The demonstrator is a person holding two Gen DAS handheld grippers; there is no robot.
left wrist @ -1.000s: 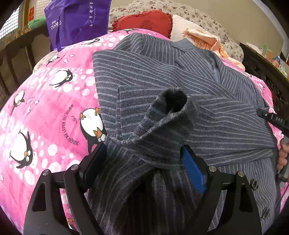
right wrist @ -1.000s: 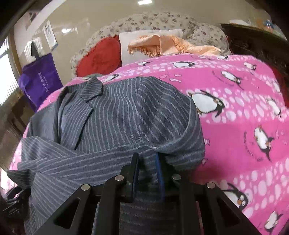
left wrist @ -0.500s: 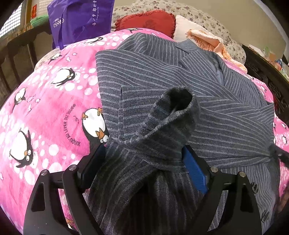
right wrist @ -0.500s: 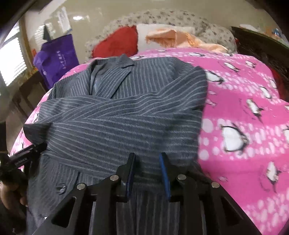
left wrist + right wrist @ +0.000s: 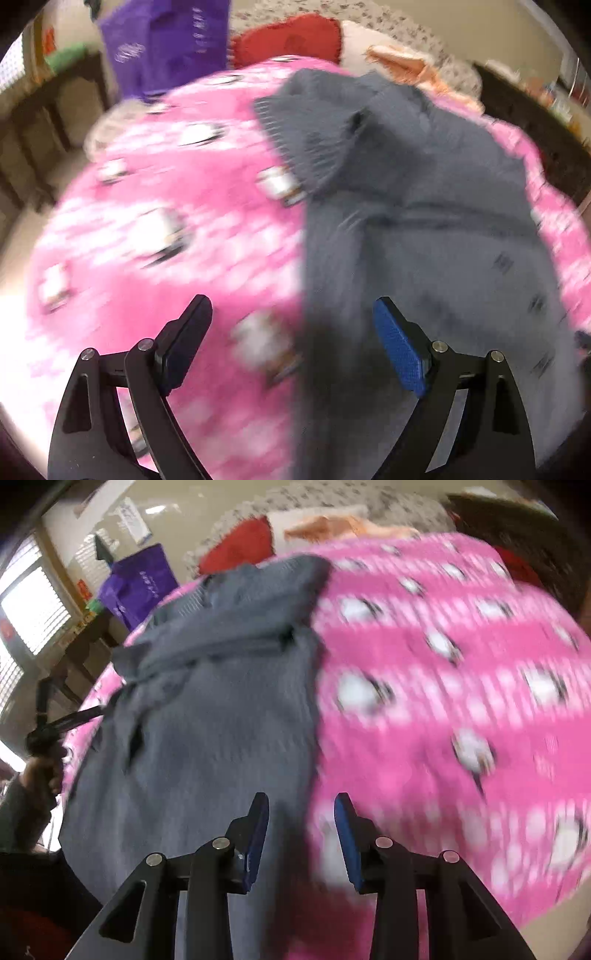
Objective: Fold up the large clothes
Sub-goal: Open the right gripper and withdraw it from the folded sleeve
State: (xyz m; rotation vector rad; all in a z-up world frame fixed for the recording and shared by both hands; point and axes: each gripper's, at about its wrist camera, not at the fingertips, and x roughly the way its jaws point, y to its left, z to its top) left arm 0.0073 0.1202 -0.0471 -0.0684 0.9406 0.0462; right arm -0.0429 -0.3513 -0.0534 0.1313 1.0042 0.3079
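A grey pinstriped jacket (image 5: 424, 206) lies on the pink penguin bedspread (image 5: 166, 229), both sleeves folded across its chest. Both views are motion-blurred. My left gripper (image 5: 291, 332) is open and empty, raised above the jacket's left edge near the hem. My right gripper (image 5: 301, 823) is open and empty above the jacket's right edge (image 5: 207, 716), over the border with the bedspread (image 5: 443, 672). The left gripper and the hand holding it show at the far left of the right wrist view (image 5: 44, 731).
A purple bag (image 5: 166, 44) stands at the bed's far left. A red cushion (image 5: 288, 40), a white pillow and an orange cloth (image 5: 402, 66) lie at the head. Dark wooden furniture (image 5: 532, 122) flanks the bed on the right.
My left gripper let go of the rolled sleeve and opened. My right gripper opened wider and released the cloth. Both pulled back and up from the jacket.
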